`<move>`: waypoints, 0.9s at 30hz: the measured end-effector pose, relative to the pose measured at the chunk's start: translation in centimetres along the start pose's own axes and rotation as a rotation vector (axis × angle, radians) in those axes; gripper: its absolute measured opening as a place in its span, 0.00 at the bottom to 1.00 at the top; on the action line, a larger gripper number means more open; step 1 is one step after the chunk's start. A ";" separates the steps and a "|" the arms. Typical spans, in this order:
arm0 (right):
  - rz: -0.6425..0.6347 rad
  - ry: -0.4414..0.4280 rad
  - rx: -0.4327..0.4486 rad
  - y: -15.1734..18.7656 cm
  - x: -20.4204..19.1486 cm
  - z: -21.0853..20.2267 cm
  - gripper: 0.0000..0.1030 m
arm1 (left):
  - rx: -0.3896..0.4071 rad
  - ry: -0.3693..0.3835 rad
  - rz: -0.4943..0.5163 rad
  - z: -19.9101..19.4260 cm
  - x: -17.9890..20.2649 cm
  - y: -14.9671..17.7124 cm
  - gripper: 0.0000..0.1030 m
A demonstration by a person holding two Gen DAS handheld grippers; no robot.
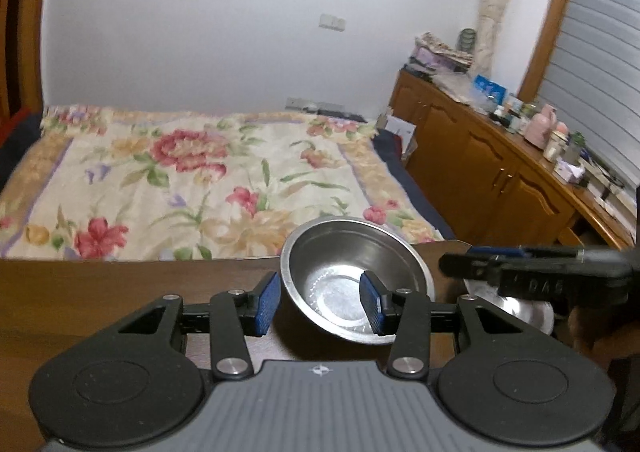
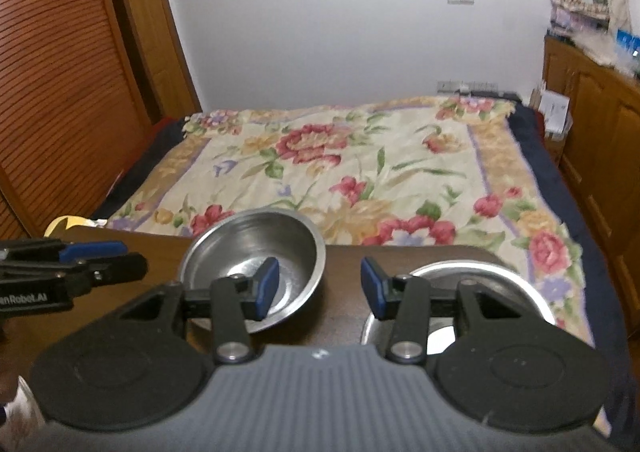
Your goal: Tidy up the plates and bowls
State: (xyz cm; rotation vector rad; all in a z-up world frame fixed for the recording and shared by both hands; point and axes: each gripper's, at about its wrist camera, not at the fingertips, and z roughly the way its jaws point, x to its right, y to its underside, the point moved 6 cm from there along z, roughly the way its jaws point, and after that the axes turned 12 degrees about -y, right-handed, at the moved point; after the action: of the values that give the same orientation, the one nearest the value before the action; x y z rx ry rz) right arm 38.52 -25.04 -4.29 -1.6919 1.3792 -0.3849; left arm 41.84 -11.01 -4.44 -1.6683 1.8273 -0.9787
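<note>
Right gripper (image 2: 320,288): jaws apart, nothing between them. Steel bowl (image 2: 256,252) on the dark table (image 2: 344,292), left of centre. Second steel dish (image 2: 448,272) right. Left gripper (image 2: 116,264) at far left.

Right gripper (image 2: 320,288) hides much of the second steel dish (image 2: 492,272).

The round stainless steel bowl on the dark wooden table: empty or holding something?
Empty. The round stainless steel bowl shows only its bare, shiny bottom in both wrist views.
</note>
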 end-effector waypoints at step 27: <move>0.099 -0.095 -0.118 1.1 -0.1 3.0 0.20 | -0.094 -0.009 -0.007 2.7 -0.2 0.6 0.16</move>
State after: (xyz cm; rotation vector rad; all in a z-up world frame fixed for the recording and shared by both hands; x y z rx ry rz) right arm 39.94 -23.63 -6.79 -1.7062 1.4330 -0.1672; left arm 43.51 -11.28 -6.68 -1.7326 1.8891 -0.8989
